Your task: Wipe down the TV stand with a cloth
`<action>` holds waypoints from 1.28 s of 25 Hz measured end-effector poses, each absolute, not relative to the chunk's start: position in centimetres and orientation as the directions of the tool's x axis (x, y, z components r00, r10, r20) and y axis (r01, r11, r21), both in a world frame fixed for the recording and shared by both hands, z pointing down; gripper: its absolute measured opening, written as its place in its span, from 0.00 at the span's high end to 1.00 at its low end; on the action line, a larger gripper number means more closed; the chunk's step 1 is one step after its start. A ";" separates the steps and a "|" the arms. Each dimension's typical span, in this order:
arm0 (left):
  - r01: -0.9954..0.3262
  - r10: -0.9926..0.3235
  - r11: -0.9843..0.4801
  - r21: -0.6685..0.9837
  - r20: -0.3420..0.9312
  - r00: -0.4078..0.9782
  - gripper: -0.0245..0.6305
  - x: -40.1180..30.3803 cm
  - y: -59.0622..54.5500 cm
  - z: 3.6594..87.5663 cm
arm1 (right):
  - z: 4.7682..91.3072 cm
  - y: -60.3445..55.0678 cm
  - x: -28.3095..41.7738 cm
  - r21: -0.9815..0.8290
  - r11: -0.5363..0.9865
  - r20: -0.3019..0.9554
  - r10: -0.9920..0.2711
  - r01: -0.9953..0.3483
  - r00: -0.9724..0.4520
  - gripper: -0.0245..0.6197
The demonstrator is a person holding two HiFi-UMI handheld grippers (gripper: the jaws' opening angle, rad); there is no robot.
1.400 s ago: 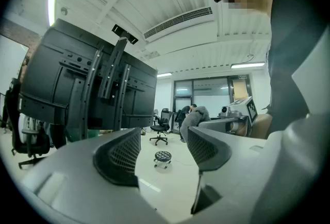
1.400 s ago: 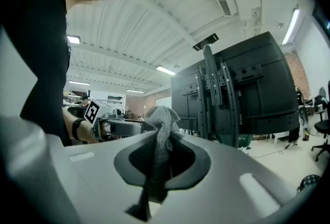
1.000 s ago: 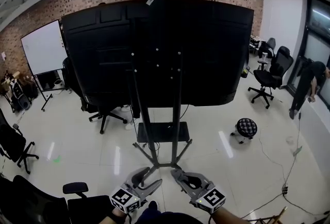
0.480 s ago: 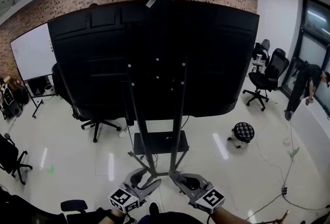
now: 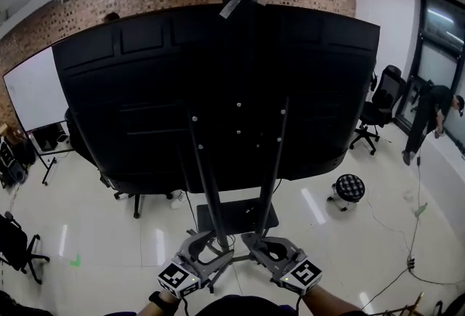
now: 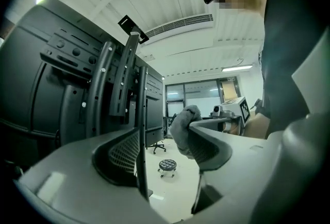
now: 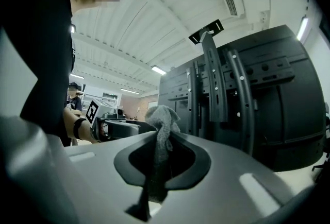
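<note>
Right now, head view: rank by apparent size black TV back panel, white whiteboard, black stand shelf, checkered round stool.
1. black TV back panel
2. white whiteboard, partly hidden
3. black stand shelf
4. checkered round stool

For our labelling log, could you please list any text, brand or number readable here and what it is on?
No readable text in any view.
Marker cubes: square patterns only, no letters.
Whiteboard: no writing visible.
TV back: no legible label or brand.

The TV (image 5: 145, 104) is mounted on the TV stand (image 5: 208, 195). A whiteboard (image 5: 33, 96) stands left of it, a stool (image 5: 349, 189) right.
</note>
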State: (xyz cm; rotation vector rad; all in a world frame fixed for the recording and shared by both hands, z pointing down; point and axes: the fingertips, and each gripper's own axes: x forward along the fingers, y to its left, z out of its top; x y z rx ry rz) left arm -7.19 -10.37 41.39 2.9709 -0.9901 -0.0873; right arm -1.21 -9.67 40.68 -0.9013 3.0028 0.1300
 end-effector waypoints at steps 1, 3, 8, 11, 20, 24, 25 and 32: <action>-0.593 -0.593 -0.805 0.015 -0.056 0.803 0.48 -7.5 -11.0 41.1 | 40.5 -10.4 -1.7 0.089 0.830 -0.028 -0.550 -0.550 -0.834 0.93; -0.586 -0.585 -0.810 -0.001 -0.061 0.809 0.48 -8.1 -12.2 40.6 | 39.9 -11.5 -2.7 0.110 0.828 -0.039 -0.549 -0.549 -0.835 0.93; -0.575 -0.570 -0.816 -0.052 -0.086 0.817 0.48 -8.2 -14.2 39.2 | 37.5 -13.0 -3.3 0.201 0.825 -0.046 -0.530 -0.528 -0.846 0.93; -0.570 -0.558 -0.817 -0.090 -0.127 0.820 0.48 -7.8 -15.1 36.2 | 35.2 -14.3 -2.9 0.256 0.820 -0.061 -0.514 -0.512 -0.855 0.93; -0.556 -0.521 -0.766 -0.324 -0.194 0.831 0.48 -5.9 -17.2 26.3 | 24.2 -17.4 -1.7 0.492 0.743 -0.149 -0.441 -0.453 -0.885 0.93; -0.543 -0.503 -0.741 -0.394 -0.208 0.839 0.48 -5.1 -18.0 22.2 | 21.6 -19.3 -1.5 0.580 0.709 -0.074 -0.445 -0.401 -0.893 0.93; -0.538 -0.500 -0.734 -0.416 -0.205 0.841 0.48 -4.9 -18.2 21.2 | 20.9 -19.8 -1.5 0.611 0.691 -0.055 -0.449 -0.386 -0.892 0.93; -0.511 -0.482 -0.671 -0.538 -0.207 0.851 0.48 -3.8 -20.5 13.7 | 11.3 -22.7 -1.8 0.750 0.537 -0.134 -0.449 -0.387 -0.883 0.93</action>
